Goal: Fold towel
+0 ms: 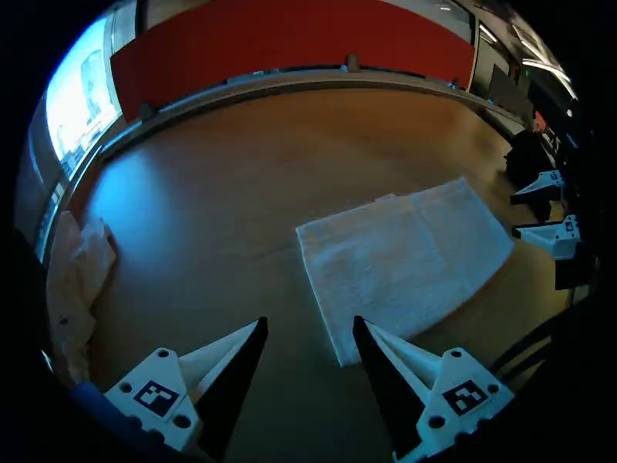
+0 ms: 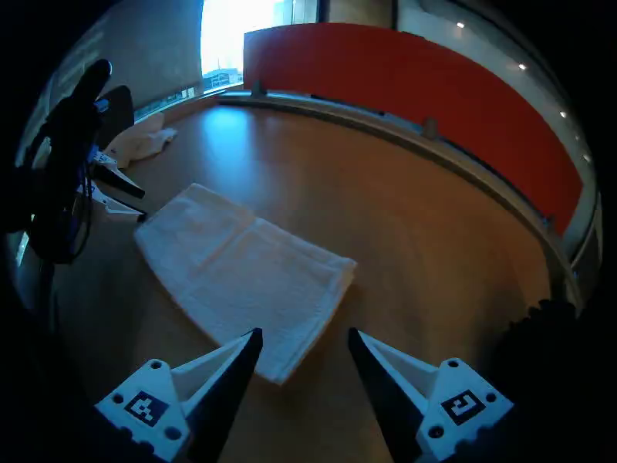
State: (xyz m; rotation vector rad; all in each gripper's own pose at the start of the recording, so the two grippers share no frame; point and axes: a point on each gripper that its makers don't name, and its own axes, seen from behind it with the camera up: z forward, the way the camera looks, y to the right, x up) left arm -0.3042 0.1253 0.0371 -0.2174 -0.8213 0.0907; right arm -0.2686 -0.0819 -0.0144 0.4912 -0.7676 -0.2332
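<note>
Got folded towel point(image 1: 401, 262) flat on table point(image 1: 231, 193): 1 o'clock off left gripper point(image 1: 308, 332), 11 o'clock off right gripper point(image 2: 305, 339), both spread open, empty.

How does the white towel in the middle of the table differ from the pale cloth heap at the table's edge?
The towel lies flat, folded into a neat rectangle with straight edges; the cloth heap is crumpled and bunched. The towel sits in the middle of the table; the cloth heap sits right at its edge. Both are pale fabric resting on the wooden table, and neither is gripped.
</note>
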